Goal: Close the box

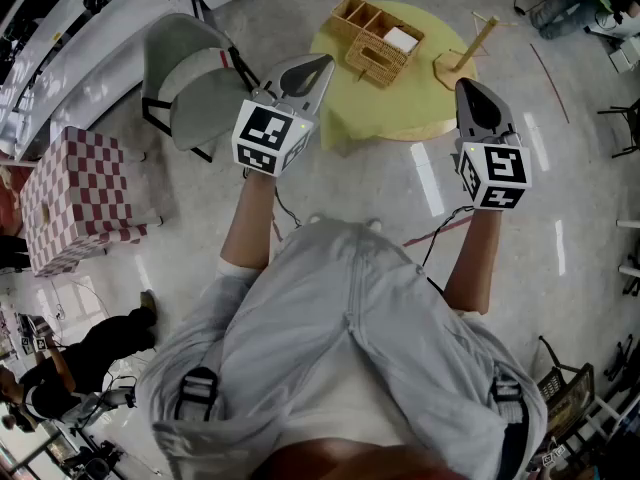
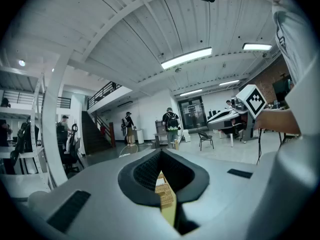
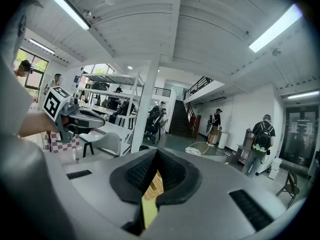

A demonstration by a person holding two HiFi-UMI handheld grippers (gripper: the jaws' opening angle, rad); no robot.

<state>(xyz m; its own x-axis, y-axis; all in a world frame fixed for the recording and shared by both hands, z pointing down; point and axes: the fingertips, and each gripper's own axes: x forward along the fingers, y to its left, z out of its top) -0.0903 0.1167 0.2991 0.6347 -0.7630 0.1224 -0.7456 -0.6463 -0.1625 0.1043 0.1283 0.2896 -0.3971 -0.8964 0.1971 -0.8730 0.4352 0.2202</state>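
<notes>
Far left, a checkered stool (image 1: 75, 193) and a grey chair (image 1: 195, 78) stand on glossy pale floor (image 1: 400, 188). Upper centre, the round yellow worktop (image 1: 420, 108) carries the wicker box (image 1: 380, 40), its compartments showing. Below it hover the left gripper (image 1: 320, 65), jaws together, and the right gripper (image 1: 470, 88), jaws seemingly together too.

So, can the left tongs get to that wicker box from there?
Probably yes: the left tongs hang shut just short of the wicker box on the yellow table, with nothing between them.

Round yellow table (image 1: 415, 108) stands on glossy grey floor (image 1: 560, 178). On it: compartmented wicker box (image 1: 380, 40) near the middle, upright wooden stand (image 1: 460, 60) at its right, apart.
</notes>
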